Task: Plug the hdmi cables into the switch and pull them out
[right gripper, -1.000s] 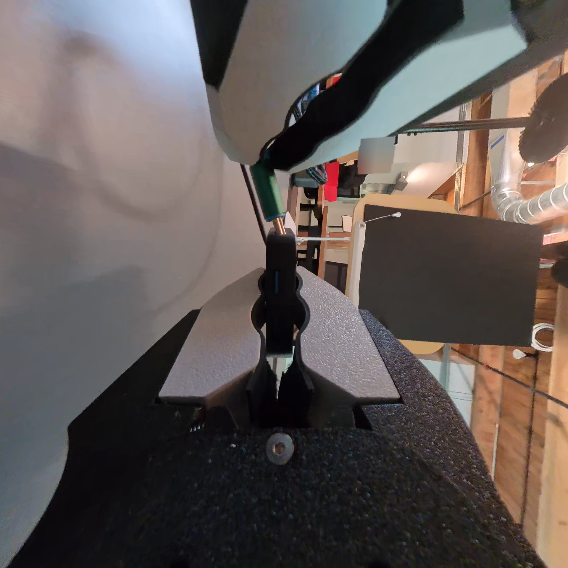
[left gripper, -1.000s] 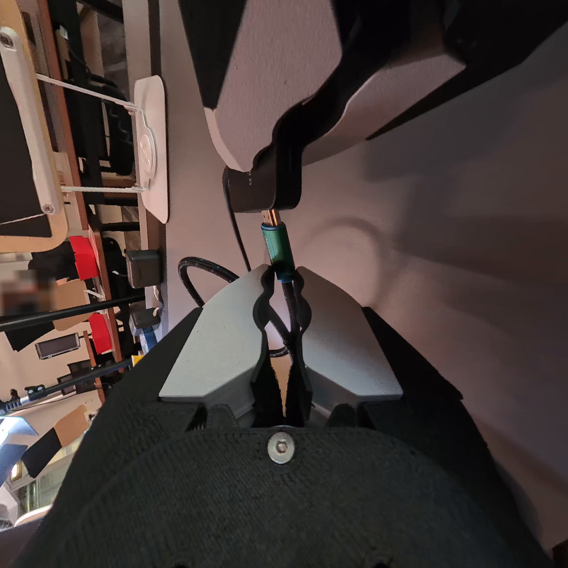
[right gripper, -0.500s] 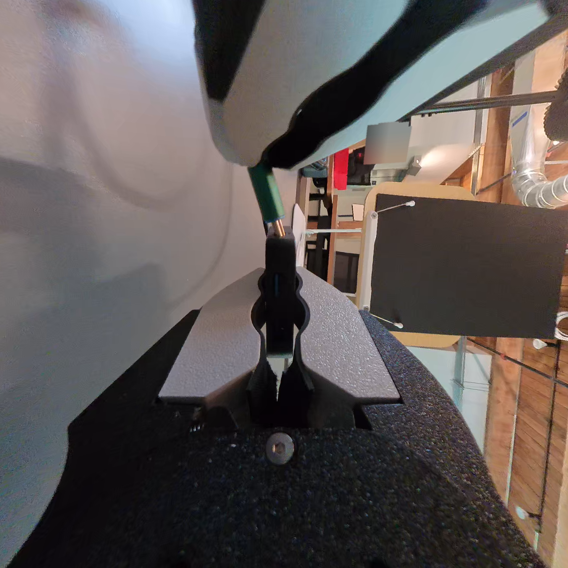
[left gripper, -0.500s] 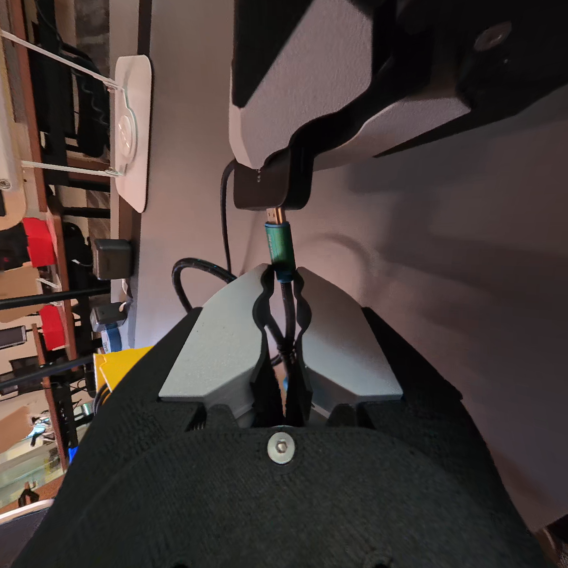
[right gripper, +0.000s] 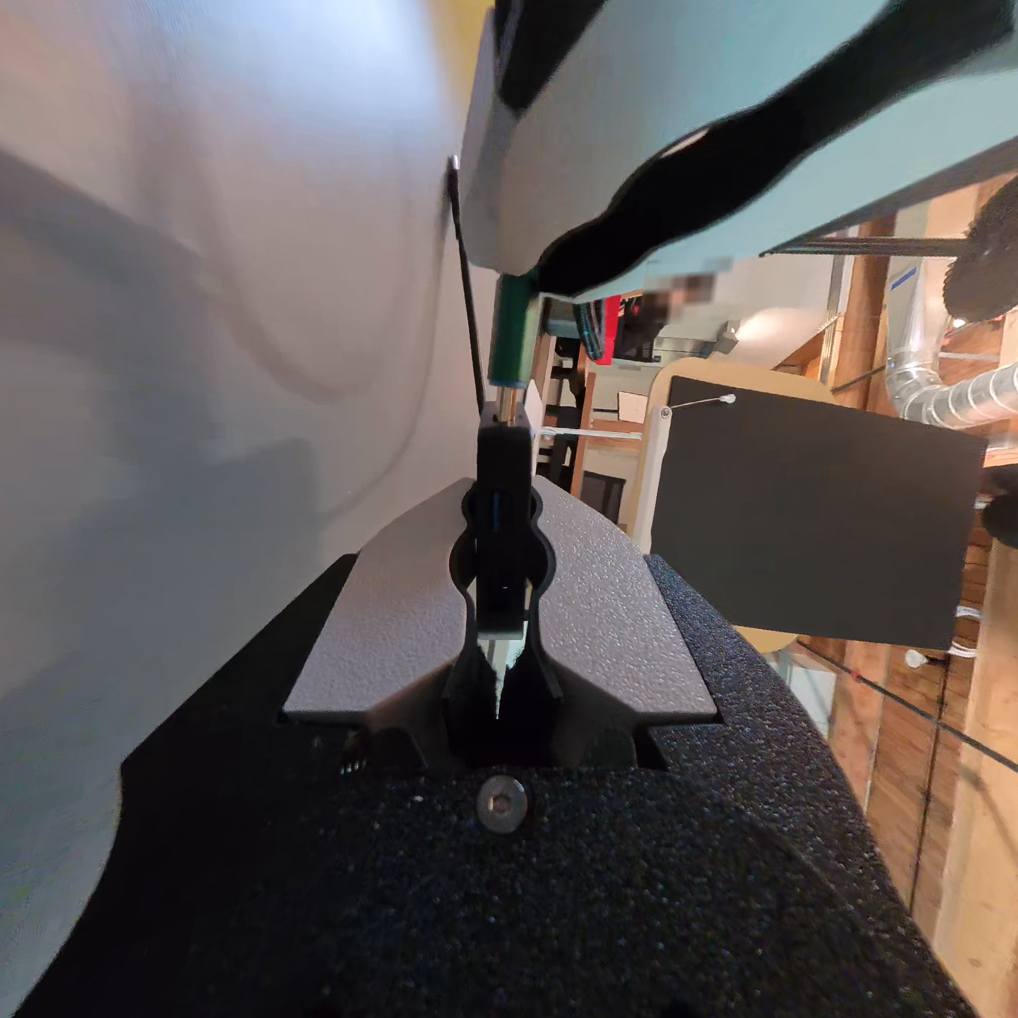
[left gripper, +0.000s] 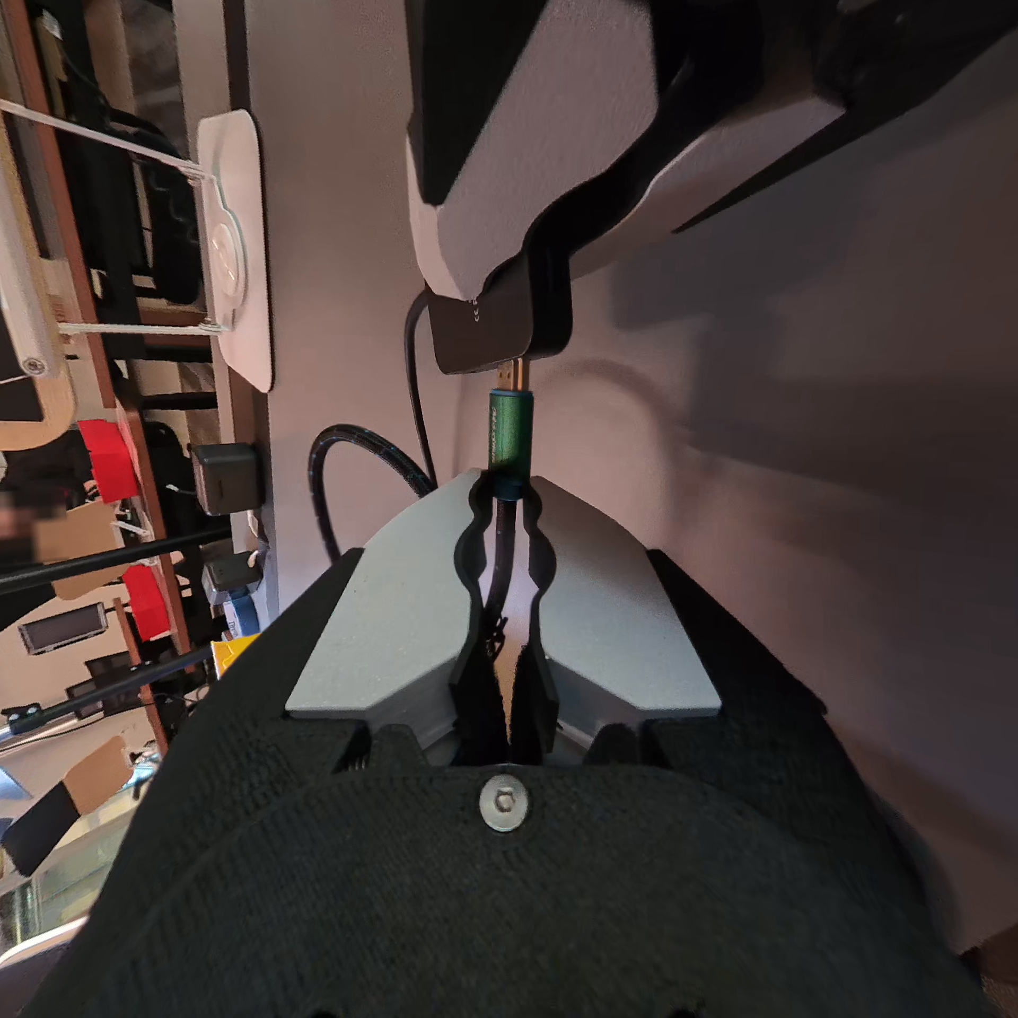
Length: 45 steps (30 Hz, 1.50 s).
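My left gripper [left gripper: 504, 483] is shut on the rear collar and braided cable of a green HDMI plug [left gripper: 510, 429]. The plug's gold tip [left gripper: 513, 374] sits partly inside a small black switch [left gripper: 485, 330], with some gold still showing. My right gripper [right gripper: 501, 490] is shut on that switch [right gripper: 504, 468] and holds it edge-on above the white table [left gripper: 771, 496]. In the right wrist view the green plug [right gripper: 509, 330] meets the switch from above, held by the left gripper [right gripper: 716, 110]. In the left wrist view the right gripper [left gripper: 551, 165] fills the top.
A black braided cable [left gripper: 330, 474] loops on the table left of my left gripper. A thin black lead [left gripper: 413, 385] runs from the switch. A white pad [left gripper: 237, 248] and a black adapter [left gripper: 226, 476] lie at the table's edge. A black board [right gripper: 799, 523] stands beyond.
Both grippers have shifted slightly together. In the right wrist view the green plug was tilted against the switch and now stands more in line with it. Both grips are unchanged.
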Tool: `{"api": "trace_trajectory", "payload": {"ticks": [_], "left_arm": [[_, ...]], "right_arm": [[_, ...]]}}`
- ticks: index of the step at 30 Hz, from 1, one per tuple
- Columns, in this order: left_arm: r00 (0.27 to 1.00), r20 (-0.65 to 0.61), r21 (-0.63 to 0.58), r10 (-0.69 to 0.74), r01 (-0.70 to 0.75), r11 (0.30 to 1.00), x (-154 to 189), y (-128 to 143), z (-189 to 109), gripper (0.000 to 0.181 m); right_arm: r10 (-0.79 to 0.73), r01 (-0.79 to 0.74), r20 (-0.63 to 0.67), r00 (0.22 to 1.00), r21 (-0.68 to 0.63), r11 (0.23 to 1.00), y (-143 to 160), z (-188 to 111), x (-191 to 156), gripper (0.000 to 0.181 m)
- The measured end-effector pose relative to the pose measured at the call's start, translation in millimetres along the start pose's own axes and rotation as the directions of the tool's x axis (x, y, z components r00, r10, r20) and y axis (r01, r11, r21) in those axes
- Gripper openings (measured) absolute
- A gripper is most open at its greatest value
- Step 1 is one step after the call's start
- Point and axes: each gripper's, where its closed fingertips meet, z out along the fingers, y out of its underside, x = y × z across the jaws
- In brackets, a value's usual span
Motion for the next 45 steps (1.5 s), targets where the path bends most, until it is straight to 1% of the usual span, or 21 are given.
{"api": "trace_trajectory", "payload": {"ticks": [3,6,8,11,14,20,26,34,36,39,43,45], "left_arm": [[1.0,0.021,-0.029,0.008,-0.007,1.0,-3,2,2,0.009],[0.999,0.043,-0.082,-0.029,0.033,0.996,-9,13,5,0.009],[0.997,0.042,-0.074,-0.064,0.067,0.995,-11,15,5,0.009],[0.996,0.046,-0.037,-0.074,0.076,0.996,-12,6,0,0.009],[0.996,0.05,-0.012,-0.07,0.07,0.997,-11,-1,-2,0.009],[0.997,0.055,-0.028,-0.059,0.06,0.998,-9,0,-1,0.009],[0.997,0.078,-0.053,-0.031,0.035,0.998,-9,2,-1,0.009],[0.979,0.182,-0.096,0.094,-0.077,0.992,-14,0,0,0.009],[0.981,0.179,-0.08,0.077,-0.063,0.995,-14,-1,0,0.01],[0.974,0.211,-0.086,0.083,-0.066,0.994,-17,-2,-1,0.009],[0.97,0.217,-0.09,0.113,-0.095,0.991,-17,-3,0,0.009],[0.977,0.195,-0.067,0.091,-0.08,0.995,-15,-5,-2,0.009]], "right_arm": [[0.01,-0.01,-0.006,1.0,-0.01,1.0,1,2,2,0.013],[0.036,-0.037,-0.022,0.999,-0.043,0.998,10,2,6,0.013],[0.071,-0.071,-0.023,0.997,-0.035,0.997,10,0,8,0.013],[0.055,-0.056,-0.031,0.998,-0.05,0.997,9,3,9,0.013],[0.071,-0.073,-0.034,0.997,-0.053,0.996,9,5,11,0.013],[0.048,-0.05,-0.034,0.998,-0.056,0.997,5,5,10,0.013],[0.035,-0.037,-0.042,0.999,-0.057,0.998,3,5,11,0.013],[0.082,-0.083,-0.004,0.997,-0.073,0.994,4,7,8,0.013],[0.077,-0.078,-0.01,0.997,-0.082,0.994,5,7,8,0.013],[0.104,-0.105,-0.019,0.994,-0.092,0.99,6,7,11,0.013],[0.05,-0.052,-0.026,0.998,-0.102,0.993,6,6,10,0.012],[0.031,-0.034,-0.033,0.999,-0.101,0.994,6,6,10,0.012]]}}
